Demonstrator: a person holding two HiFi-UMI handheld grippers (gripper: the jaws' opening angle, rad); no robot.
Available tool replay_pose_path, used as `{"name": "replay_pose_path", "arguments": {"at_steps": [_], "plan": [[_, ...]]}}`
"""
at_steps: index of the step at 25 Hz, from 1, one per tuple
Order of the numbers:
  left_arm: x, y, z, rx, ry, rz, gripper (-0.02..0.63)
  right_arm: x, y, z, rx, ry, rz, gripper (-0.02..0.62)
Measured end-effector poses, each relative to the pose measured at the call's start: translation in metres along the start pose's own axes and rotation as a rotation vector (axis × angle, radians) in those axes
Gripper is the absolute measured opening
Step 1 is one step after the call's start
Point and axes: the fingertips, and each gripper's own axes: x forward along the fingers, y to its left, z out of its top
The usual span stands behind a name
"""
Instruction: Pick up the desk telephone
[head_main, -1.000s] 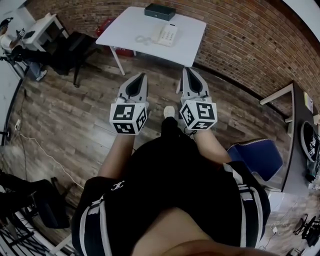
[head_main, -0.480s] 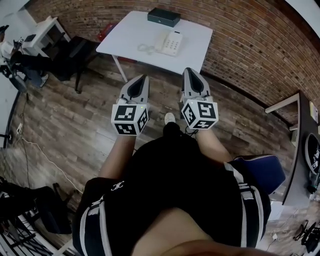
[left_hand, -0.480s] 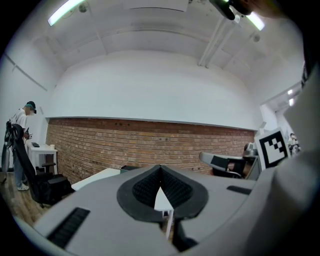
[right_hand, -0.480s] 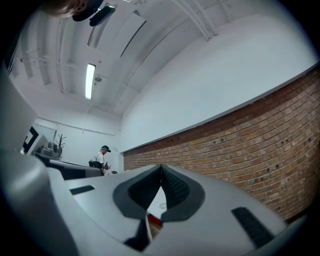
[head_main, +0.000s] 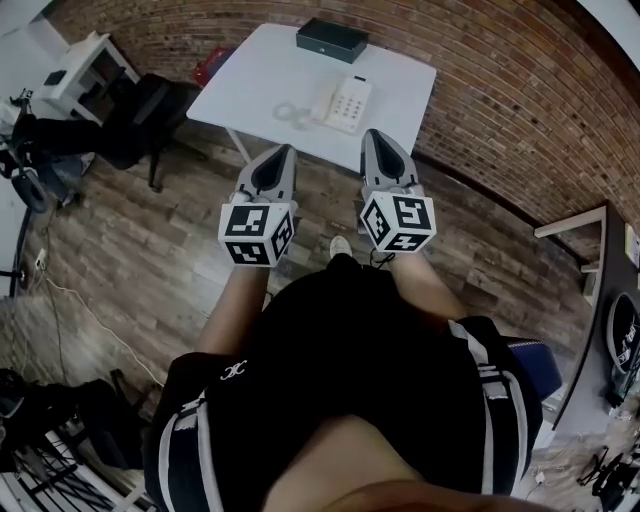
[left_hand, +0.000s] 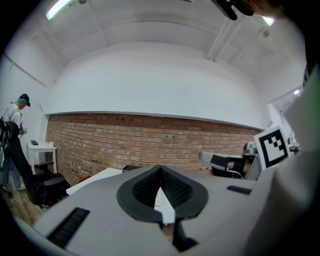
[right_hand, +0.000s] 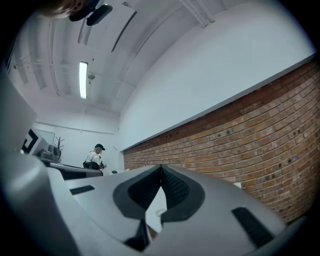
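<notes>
A person in black clothing (head_main: 340, 380) stands on a wooden floor (head_main: 140, 250) with both forearms held forward, a claw in each hand. Each claw carries a cube with square markers, one on the left (head_main: 256, 233) and one on the right (head_main: 397, 222).

The left claw (head_main: 284, 152) has its jaws pressed together with nothing between them, which its own view confirms (left_hand: 160, 167). The right claw (head_main: 371, 136) is likewise closed and empty (right_hand: 161, 167). Both point toward a white counter (head_main: 265, 70). Seen from the head view, the right claw's tip lines up with the counter's near edge.

The desk telephone (head_main: 345, 103) lies flat on the counter close to that near edge, right of the middle and untouched, apart from both claws. Its coiled cord (head_main: 292, 112) lies just to its left. A dark box (head_main: 331, 40) sits at the counter's far edge. Behind the counter runs a brick wall (head_main: 500, 90).
</notes>
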Motion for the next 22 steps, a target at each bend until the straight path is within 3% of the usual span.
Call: {"name": "replay_pose_path", "arguments": {"at_steps": [13, 22], "plan": [[0.130, 0.023, -0.018, -0.063, 0.119, -0.006, 0.002, 0.099, -0.086, -0.029, 0.040, 0.103, -0.017, -0.001], [0.221, 0.032, -0.019, -0.080, 0.157, -0.011, 0.002, 0.160, -0.132, -0.055, 0.047, 0.179, 0.031, -0.001]]}}
